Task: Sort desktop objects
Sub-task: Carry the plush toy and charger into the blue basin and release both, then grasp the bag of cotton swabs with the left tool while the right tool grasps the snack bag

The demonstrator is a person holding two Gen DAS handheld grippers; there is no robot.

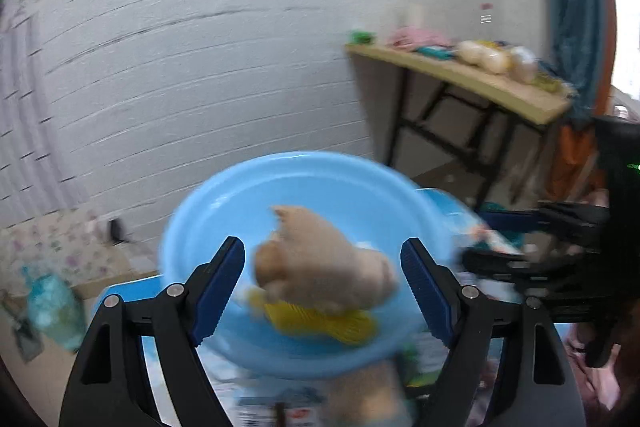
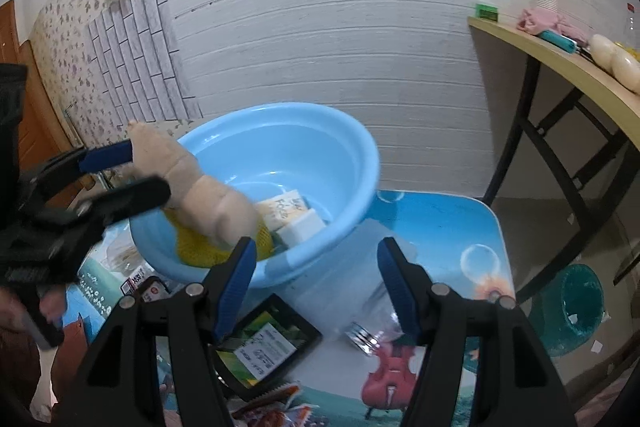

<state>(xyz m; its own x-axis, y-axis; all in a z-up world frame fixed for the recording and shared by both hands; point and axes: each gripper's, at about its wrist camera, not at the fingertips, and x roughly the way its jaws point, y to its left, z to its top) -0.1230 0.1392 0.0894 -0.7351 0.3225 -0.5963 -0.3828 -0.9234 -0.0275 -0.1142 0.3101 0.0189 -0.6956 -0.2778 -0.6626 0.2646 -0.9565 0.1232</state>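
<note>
White brick-pattern wall panelling backed the work area, with a second wooden table (image 2: 576,67) of oddments standing well apart to the right. Next in size, the counter (image 2: 452,227) carried a blue printed cover and held the items under sorting. On it sat a light-blue plastic basin (image 2: 320,131), evidently serving as the collection bin, since it already contained a yellow ribbed item (image 2: 196,245) and two pale blocks (image 2: 288,215), one bearing handwriting.

Over the basin, a tan plush toy (image 2: 192,183) lay tilted, its lower end down on the yellow item and its upper end between the fingers of the left hand-held gripper (image 2: 132,171). The left wrist view showed those fingers spread wide with the toy loose between them and blurred, so the left hand-held gripper was judged released, the toy being dropped or just let go into the basin.

Outside the basin, on the counter in front, remained a black-framed packet (image 2: 268,343), a clear bottle with a metal cap (image 2: 368,331) and some snack wrappers (image 2: 276,411) at the near edge. The right hand-held gripper (image 2: 316,287) was likewise released, gripping nothing, poised above the bottle. It was judged that the bottle was the likely next pick; its smooth, clear, round body could slip or roll under the pads.
</note>
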